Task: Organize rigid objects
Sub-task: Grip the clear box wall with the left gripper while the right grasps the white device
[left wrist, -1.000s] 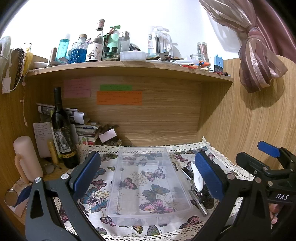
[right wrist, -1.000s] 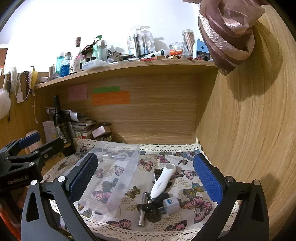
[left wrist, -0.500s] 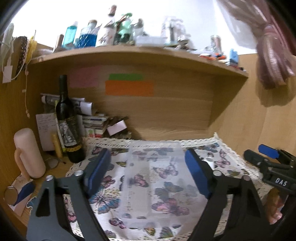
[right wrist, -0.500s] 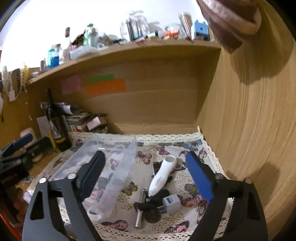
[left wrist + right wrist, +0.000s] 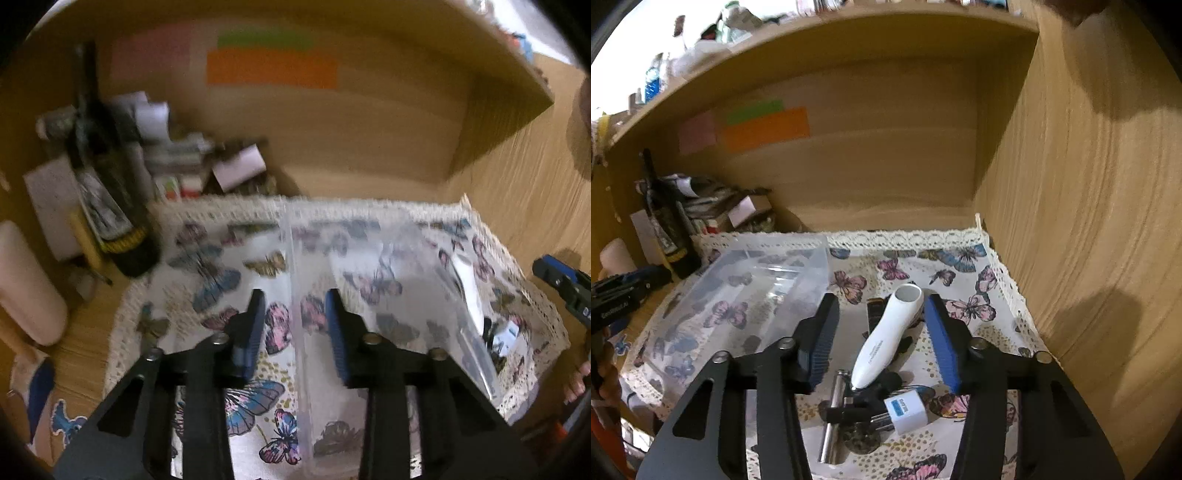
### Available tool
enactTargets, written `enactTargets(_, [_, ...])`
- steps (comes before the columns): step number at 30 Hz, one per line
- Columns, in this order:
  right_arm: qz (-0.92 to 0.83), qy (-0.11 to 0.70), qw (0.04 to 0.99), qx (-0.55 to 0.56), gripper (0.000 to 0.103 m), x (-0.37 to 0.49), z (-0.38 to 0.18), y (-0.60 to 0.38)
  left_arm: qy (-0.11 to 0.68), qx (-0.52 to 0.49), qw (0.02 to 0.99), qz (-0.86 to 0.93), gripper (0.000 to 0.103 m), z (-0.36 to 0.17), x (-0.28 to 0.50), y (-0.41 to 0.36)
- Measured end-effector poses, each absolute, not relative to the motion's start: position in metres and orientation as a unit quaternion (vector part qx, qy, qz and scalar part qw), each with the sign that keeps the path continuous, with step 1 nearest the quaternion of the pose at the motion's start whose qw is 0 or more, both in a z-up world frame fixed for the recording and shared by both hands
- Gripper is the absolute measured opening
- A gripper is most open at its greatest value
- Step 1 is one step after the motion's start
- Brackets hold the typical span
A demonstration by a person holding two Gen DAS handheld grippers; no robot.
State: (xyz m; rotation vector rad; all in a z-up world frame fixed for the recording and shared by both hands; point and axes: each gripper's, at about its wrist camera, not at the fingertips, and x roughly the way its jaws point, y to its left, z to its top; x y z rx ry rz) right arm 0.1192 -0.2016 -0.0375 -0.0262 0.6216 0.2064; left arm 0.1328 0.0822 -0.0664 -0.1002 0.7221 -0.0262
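Note:
A clear plastic tray [image 5: 388, 295] lies on the butterfly cloth [image 5: 207, 280]. My left gripper [image 5: 294, 299] straddles its left wall. The jaws are closing, with a gap still showing on each side of the wall. Right of the tray [image 5: 746, 295] sits a small pile: a white handheld device [image 5: 886, 339], a metal cylinder [image 5: 831, 417], a white charger cube [image 5: 907, 410] and black parts [image 5: 864, 402]. My right gripper [image 5: 881, 301] is closing around the white device. The right pad is near its upper end and the left pad stands apart from it.
A dark wine bottle [image 5: 110, 192] and stacked papers [image 5: 177, 162] crowd the back left corner. A wooden side wall [image 5: 1089, 221] runs close along the right. A pink cylinder [image 5: 26, 280] stands at the far left. The shelf above [image 5: 812, 40] carries several bottles.
Both grippers moved forward and tilted down toward the cloth while their jaws narrowed. The left now straddles the tray's left wall, and the right now brackets the white device.

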Motion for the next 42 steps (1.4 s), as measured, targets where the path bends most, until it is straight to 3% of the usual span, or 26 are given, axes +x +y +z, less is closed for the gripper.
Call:
enactTargets(3, [0.099, 0.325, 0.94, -0.016, 0.036, 0.131, -0.044, -0.201, 0.383, -0.054, 0.922, -0.03, 0.025, -0.076, 0.145, 0.086])
enactTargets(12, [0.078, 0.389, 0.918, -0.023, 0.035, 0.169, -0.069, -0.202, 0.435, -0.056, 0.896, -0.069, 0.01, -0.095, 0.161, 0.085])
enactTargets(27, [0.086, 0.504, 0.859, -0.024, 0.035, 0.235, -0.112, -0.187, 0.435, -0.049, 0.897, -0.065, 0.009, -0.098, 0.163, 0.083])
enactTargets(37, [0.084, 0.52, 0.848, -0.057, 0.039, 0.25, -0.126, -0.17, 0.433, -0.049, 0.898, -0.065, 0.009, -0.099, 0.162, 0.083])
enactTargets(42, [0.09, 0.52, 0.848, -0.04, 0.033, 0.254, -0.129, -0.173, 0.433, -0.049, 0.898, -0.065, 0.009, -0.099, 0.162, 0.083])
